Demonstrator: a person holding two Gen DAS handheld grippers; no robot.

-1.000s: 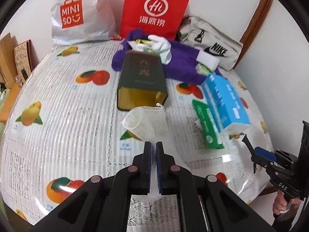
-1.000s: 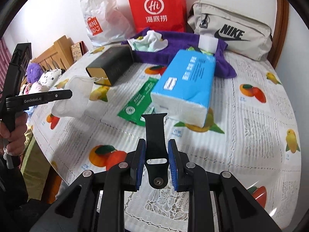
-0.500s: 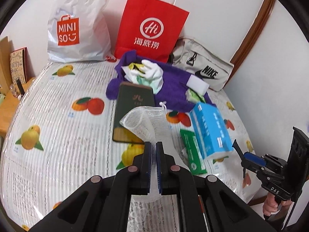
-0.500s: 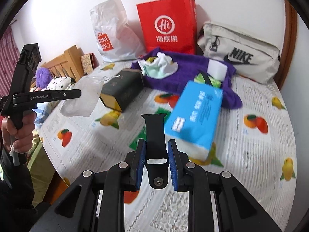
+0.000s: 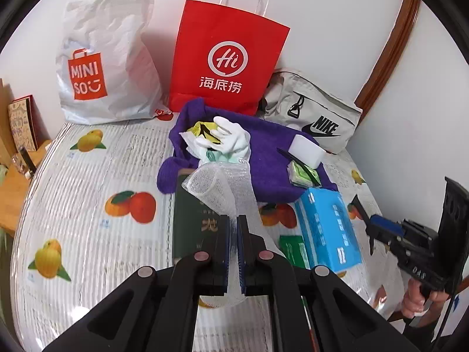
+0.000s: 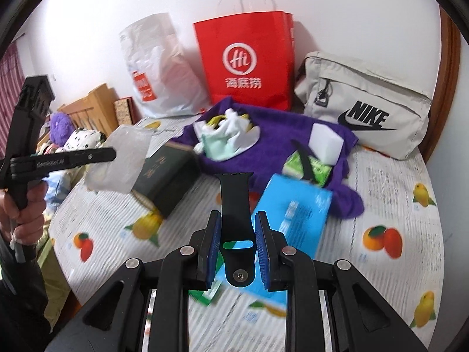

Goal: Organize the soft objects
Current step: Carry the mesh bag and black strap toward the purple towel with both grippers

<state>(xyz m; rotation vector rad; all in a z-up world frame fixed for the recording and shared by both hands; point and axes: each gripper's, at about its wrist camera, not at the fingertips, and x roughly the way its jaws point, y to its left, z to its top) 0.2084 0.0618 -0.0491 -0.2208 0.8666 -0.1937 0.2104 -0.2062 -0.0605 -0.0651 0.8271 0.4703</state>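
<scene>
- Left wrist view: left gripper (image 5: 233,246) has its jaws clamped on a white mesh pouch (image 5: 218,183), held in the air above the green box (image 5: 192,223) and the near edge of the purple towel (image 5: 263,164).
- Right wrist view: right gripper (image 6: 236,243) has its jaws pinched on a black strap (image 6: 236,202), held above the worktop (image 6: 381,205), in front of the blue tissue pack (image 6: 296,220).
- Likely step: carry both to the towel, where the soft things sit: white glove (image 5: 231,139), sponge (image 5: 307,149), green packet (image 5: 303,174).
- Pouch is limp and only gripped at one edge; I'd move slowly so it doesn't swing or catch on the box corner.
- Lower until the pouch's free end touches the towel, then let go; dropping from height risks it sliding off.
- Aim for bare towel between glove and sponge, not on top of the glove pile.
- Strap is stiffer and sticks out forward; keep it off the tissue pack on approach.
- Grippers are well apart now; place one at a time to avoid crossing over the towel.
</scene>
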